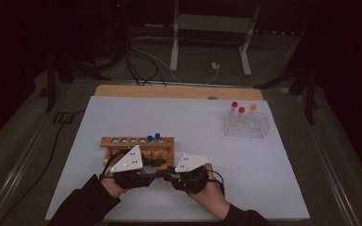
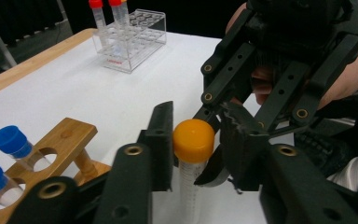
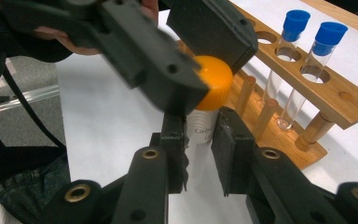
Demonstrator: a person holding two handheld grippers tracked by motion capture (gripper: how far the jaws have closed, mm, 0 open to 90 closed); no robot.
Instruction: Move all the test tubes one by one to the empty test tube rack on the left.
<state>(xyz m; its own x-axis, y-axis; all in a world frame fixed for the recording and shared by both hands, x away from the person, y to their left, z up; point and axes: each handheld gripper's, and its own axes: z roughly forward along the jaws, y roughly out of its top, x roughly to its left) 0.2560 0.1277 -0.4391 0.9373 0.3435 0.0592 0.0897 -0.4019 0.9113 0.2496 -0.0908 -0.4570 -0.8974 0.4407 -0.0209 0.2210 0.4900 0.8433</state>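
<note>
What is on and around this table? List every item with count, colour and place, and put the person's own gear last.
orange-capped tube: one, clear with orange cap, between the two grippers near the table's front.
wooden rack: one, light brown, left of centre.
blue-capped tubes: two, clear, standing in the wooden rack.
clear rack: one, transparent, far right of the table.
capped tubes in the clear rack: three, two red caps and one orange.
table: one, white top with a wooden far edge.
left gripper: one, black, jaws on the orange cap.
right gripper: one, black, jaws on the tube's body.
</note>
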